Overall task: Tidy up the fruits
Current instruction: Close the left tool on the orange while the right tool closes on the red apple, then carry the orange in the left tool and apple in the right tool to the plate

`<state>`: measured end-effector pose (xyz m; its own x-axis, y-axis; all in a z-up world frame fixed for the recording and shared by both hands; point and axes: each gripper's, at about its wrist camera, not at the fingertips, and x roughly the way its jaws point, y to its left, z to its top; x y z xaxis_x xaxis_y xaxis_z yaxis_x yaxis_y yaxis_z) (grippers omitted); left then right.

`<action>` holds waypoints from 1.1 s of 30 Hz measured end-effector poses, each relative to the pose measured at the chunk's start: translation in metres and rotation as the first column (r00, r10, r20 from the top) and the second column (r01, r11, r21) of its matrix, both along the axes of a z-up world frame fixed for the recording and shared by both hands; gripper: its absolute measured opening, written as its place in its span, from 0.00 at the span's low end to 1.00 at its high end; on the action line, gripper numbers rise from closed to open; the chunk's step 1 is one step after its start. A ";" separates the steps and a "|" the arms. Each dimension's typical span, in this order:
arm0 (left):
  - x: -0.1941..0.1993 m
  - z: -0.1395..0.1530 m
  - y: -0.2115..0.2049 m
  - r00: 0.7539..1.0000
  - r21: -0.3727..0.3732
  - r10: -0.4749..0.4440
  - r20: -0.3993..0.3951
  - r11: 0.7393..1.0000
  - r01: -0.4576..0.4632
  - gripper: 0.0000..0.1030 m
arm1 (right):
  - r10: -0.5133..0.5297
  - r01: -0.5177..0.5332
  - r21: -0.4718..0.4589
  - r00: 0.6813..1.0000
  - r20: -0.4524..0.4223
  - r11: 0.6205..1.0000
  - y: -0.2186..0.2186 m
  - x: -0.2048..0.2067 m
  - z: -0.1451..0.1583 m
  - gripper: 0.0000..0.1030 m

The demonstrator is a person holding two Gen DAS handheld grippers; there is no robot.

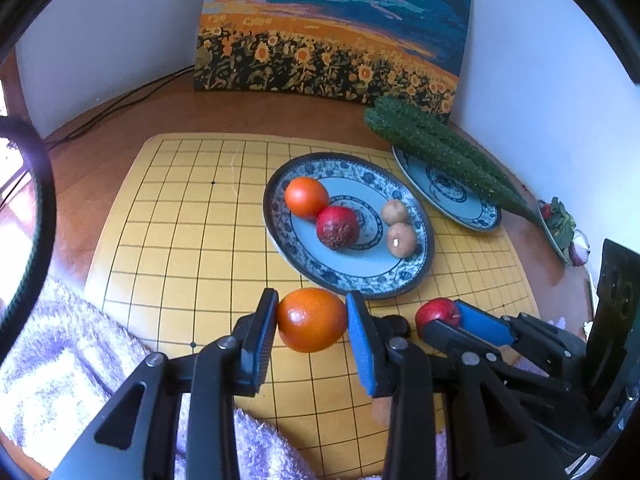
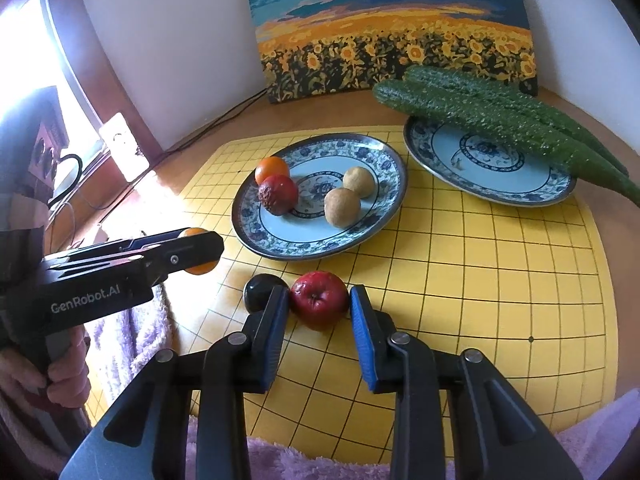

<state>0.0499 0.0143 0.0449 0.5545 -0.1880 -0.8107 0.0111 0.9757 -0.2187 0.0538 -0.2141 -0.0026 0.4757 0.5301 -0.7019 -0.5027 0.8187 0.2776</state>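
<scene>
My left gripper [image 1: 312,320] is shut on an orange [image 1: 312,319], held just in front of the near blue-patterned plate [image 1: 416,268]. That plate holds another orange [image 1: 306,197], a dark red wrinkled fruit [image 1: 337,227] and two small brown fruits [image 1: 401,239]. My right gripper [image 2: 319,300] has its pads on both sides of a red apple [image 2: 319,297] on the yellow grid board [image 2: 480,264]. A dark round fruit [image 2: 260,290] lies just left of the apple. The left gripper [image 2: 200,250] also shows in the right wrist view.
A second patterned plate [image 2: 488,168] at the back right carries two cucumbers [image 2: 492,120]. A sunflower painting [image 2: 392,28] leans on the wall. A purple fluffy towel [image 1: 52,380] lies at the board's near edge. Cables run along the back left.
</scene>
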 end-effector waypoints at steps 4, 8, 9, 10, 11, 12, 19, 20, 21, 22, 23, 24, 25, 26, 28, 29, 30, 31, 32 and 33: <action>0.003 0.001 -0.002 1.000 0.001 -0.006 0.007 1.000 0.006 0.35 | -0.007 0.007 0.000 1.000 0.013 1.000 -0.001 0.002 0.005 0.32; 0.009 0.001 -0.005 1.000 0.013 -0.014 0.012 1.000 0.013 0.35 | -0.017 0.018 -0.010 1.000 0.026 1.000 -0.002 0.008 0.009 0.32; 0.011 0.001 -0.005 1.000 0.016 -0.014 0.014 1.000 0.013 0.35 | -0.020 0.020 -0.013 0.999 0.030 1.000 -0.002 0.009 0.010 0.32; 0.013 0.001 -0.004 1.000 0.020 -0.013 0.016 1.000 0.013 0.35 | -0.022 0.022 -0.014 0.999 0.032 1.000 -0.002 0.011 0.011 0.32; 0.016 0.001 -0.004 1.000 0.025 -0.013 0.016 1.000 0.012 0.35 | -0.026 0.027 -0.017 0.999 0.035 0.999 -0.002 0.013 0.012 0.32; 0.018 0.001 -0.004 1.000 0.027 -0.014 0.016 1.000 0.014 0.35 | -0.029 0.030 -0.020 0.999 0.038 0.999 -0.002 0.015 0.013 0.32; 0.032 0.000 -0.005 1.000 0.046 -0.023 0.017 0.999 0.023 0.35 | -0.049 0.052 -0.036 0.997 0.066 0.998 -0.001 0.031 0.022 0.32; 0.035 -0.002 -0.006 1.000 0.049 -0.025 0.015 0.998 0.024 0.35 | -0.053 0.056 -0.038 0.996 0.071 0.998 0.000 0.034 0.023 0.32; 0.036 -0.002 -0.006 1.000 0.051 -0.025 0.017 0.998 0.024 0.35 | -0.056 0.059 -0.041 0.996 0.075 0.997 0.000 0.036 0.024 0.32; 0.037 -0.002 -0.007 1.000 0.052 -0.026 0.018 0.998 0.025 0.35 | -0.058 0.061 -0.045 0.995 0.079 0.997 0.000 0.039 0.025 0.32; 0.039 -0.002 -0.007 0.999 0.050 -0.025 0.021 0.998 0.024 0.35 | -0.059 0.063 -0.049 0.995 0.084 0.997 0.001 0.042 0.026 0.32; 0.040 -0.003 -0.007 0.999 0.048 -0.026 0.022 0.999 0.024 0.35 | -0.060 0.065 -0.054 0.994 0.087 0.996 0.002 0.044 0.026 0.32; 0.041 -0.003 -0.007 0.999 0.046 -0.025 0.022 0.999 0.024 0.35 | -0.062 0.068 -0.060 0.994 0.090 0.996 0.002 0.046 0.026 0.32; 0.042 -0.004 -0.007 0.999 0.044 -0.026 0.024 0.999 0.025 0.35 | -0.063 0.070 -0.064 0.994 0.094 0.996 0.002 0.049 0.027 0.32; 0.044 -0.006 -0.007 0.999 0.044 -0.029 0.026 0.999 0.028 0.35 | -0.067 0.074 -0.070 0.992 0.102 0.995 0.004 0.055 0.028 0.32; 0.045 -0.006 -0.007 0.999 0.045 -0.030 0.027 0.999 0.029 0.35 | -0.068 0.076 -0.072 0.992 0.105 0.994 0.005 0.058 0.029 0.32; 0.046 -0.007 -0.008 0.999 0.048 -0.029 0.028 0.998 0.028 0.35 | -0.070 0.078 -0.076 0.992 0.109 0.994 0.006 0.061 0.029 0.32; 0.046 -0.007 -0.009 0.999 0.053 -0.028 0.032 0.998 0.026 0.35 | -0.071 0.080 -0.080 0.991 0.111 0.994 0.007 0.064 0.030 0.32; 0.047 -0.008 -0.009 0.999 0.059 -0.025 0.035 0.998 0.023 0.35 | -0.072 0.082 -0.086 0.991 0.110 0.993 0.009 0.068 0.030 0.32; 0.047 -0.008 -0.010 0.999 0.057 -0.024 0.038 0.998 0.021 0.35 | -0.073 0.083 -0.089 0.991 0.110 0.993 0.011 0.071 0.030 0.32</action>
<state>0.0969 0.0048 0.0369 0.5821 -0.1549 -0.7982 0.0407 0.9860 -0.1617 0.1245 -0.2032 0.0271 0.5878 0.4229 -0.6897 -0.4591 0.8763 0.1461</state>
